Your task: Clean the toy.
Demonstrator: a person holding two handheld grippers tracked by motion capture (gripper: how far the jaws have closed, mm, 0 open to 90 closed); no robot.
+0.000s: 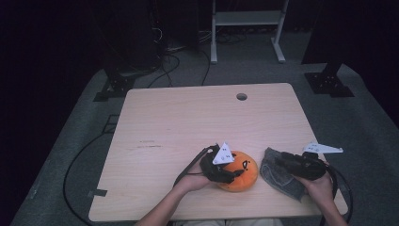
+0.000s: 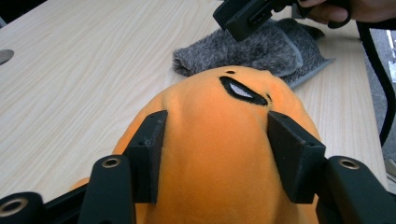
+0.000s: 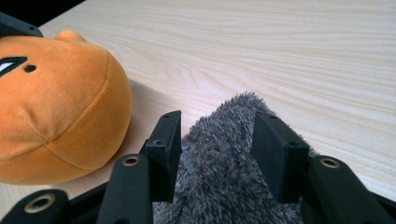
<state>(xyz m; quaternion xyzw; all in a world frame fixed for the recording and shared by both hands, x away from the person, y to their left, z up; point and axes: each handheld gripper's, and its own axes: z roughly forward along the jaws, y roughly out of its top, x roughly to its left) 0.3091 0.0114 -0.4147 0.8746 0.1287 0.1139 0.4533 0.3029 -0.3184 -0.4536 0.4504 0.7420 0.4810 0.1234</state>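
Near the 6 o'clock edge of the pale wooden counter (image 1: 188,117), as the high view shows it, two soft things lie side by side. An orange plush toy (image 1: 240,172), round with a black-rimmed eye patch, sits just right of centre. A grey furry cloth (image 1: 277,176) lies at its 3 o'clock, close by but apart from it.

The left gripper (image 1: 234,174) comes at the plush toy from its 9 o'clock side. Seen in the left gripper view, its fingers (image 2: 149,149) stand wide apart with the toy's bulging body between them; the pads lie against or just off the fabric, and no squeeze shows yet. The right gripper (image 1: 282,162) rests over the cloth. Seen in the right gripper view, its fingers (image 3: 163,144) straddle a raised tuft of the grey pile, half open, touching the fur without pinching it flat.

The step in hand looks like taking hold of both items. To do it well, the left fingers should close slowly across the toy's widest part, since stuffed plush yields and can squirt out forward. The right fingers should gather a thick fold of cloth, not only loose pile, before lifting. Keeping the two grippers apart should avoid snagging their cables.
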